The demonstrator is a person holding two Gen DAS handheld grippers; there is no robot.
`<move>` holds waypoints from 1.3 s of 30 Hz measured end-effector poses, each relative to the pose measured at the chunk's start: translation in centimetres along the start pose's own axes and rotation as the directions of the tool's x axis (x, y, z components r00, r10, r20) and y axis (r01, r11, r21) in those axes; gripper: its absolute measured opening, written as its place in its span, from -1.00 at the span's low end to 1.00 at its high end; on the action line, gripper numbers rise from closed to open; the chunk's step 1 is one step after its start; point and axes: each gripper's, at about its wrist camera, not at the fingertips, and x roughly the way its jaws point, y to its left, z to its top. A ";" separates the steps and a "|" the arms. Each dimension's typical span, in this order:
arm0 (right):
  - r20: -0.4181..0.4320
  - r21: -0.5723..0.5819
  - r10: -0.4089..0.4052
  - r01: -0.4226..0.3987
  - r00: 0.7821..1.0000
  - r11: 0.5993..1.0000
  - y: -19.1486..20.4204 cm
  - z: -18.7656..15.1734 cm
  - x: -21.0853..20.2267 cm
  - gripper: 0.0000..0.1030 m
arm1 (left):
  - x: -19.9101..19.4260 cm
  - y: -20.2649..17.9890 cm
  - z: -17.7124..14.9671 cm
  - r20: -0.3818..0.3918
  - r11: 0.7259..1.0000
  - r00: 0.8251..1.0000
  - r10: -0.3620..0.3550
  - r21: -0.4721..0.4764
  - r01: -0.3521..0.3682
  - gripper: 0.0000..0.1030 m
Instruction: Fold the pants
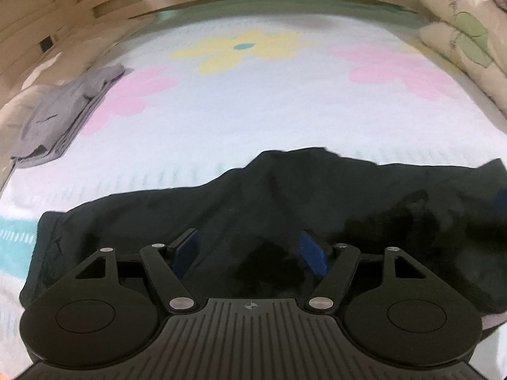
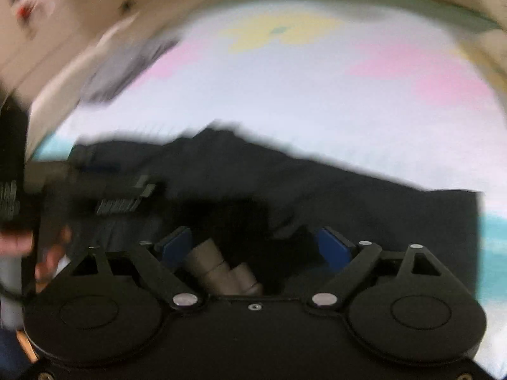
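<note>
The dark pants (image 1: 285,196) lie rumpled across the near edge of the flowered bedspread (image 1: 253,110). Both the left gripper (image 1: 250,251) and right gripper (image 2: 255,247) hover over them, fingers spread, nothing held (right view blurred). A pinch here might catch one layer only, skewing the fold.

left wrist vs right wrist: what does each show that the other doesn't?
Only left wrist: cream pillows with a green butterfly at far right, and the left gripper, open above the cloth.

Only right wrist: the open right gripper, the left gripper seen from outside, and a hand at the left edge; heavily blurred.

Both: black pants on the flowered bedspread, folded grey garment far left.
</note>
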 end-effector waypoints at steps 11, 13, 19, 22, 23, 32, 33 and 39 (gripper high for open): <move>-0.122 0.283 -0.326 0.348 0.937 0.894 -9.9 -1.6 -0.4 0.74 | -1.5 -2.5 -0.4 0.030 0.983 0.983 -0.181 0.033 0.180 0.33; -0.176 0.289 -0.320 0.359 0.931 0.888 -10.6 -2.5 0.5 0.74 | -2.0 -3.1 -0.6 0.045 0.977 0.977 -0.210 0.054 0.207 0.33; -0.263 0.253 -0.300 0.366 0.917 0.896 -10.4 -4.1 2.7 0.86 | -2.7 -5.3 -1.5 0.036 0.939 0.945 -0.324 0.137 0.317 0.33; -0.266 0.227 -0.295 0.357 0.918 0.906 -10.1 -4.3 2.9 0.95 | -2.2 -7.0 -2.2 0.017 0.926 0.942 -0.335 0.193 0.326 0.33; -0.268 0.225 -0.291 0.353 0.919 0.908 -10.1 -4.3 3.0 0.96 | -1.9 -7.4 -2.4 0.011 0.923 0.942 -0.335 0.204 0.326 0.33; -0.231 0.243 -0.307 0.360 0.923 0.901 -9.3 -5.1 3.0 1.00 | 0.7 -8.7 -3.1 -0.079 0.914 0.928 -0.364 0.161 0.372 0.32; -0.232 0.244 -0.307 0.361 0.923 0.900 -9.4 -4.7 3.0 1.00 | 0.6 -8.7 -3.0 -0.073 0.913 0.926 -0.370 0.155 0.377 0.32; -0.246 0.256 -0.303 0.363 0.921 0.896 -9.4 -4.5 3.2 1.00 | 2.1 -8.3 -2.7 -0.105 0.914 0.915 -0.390 0.077 0.399 0.32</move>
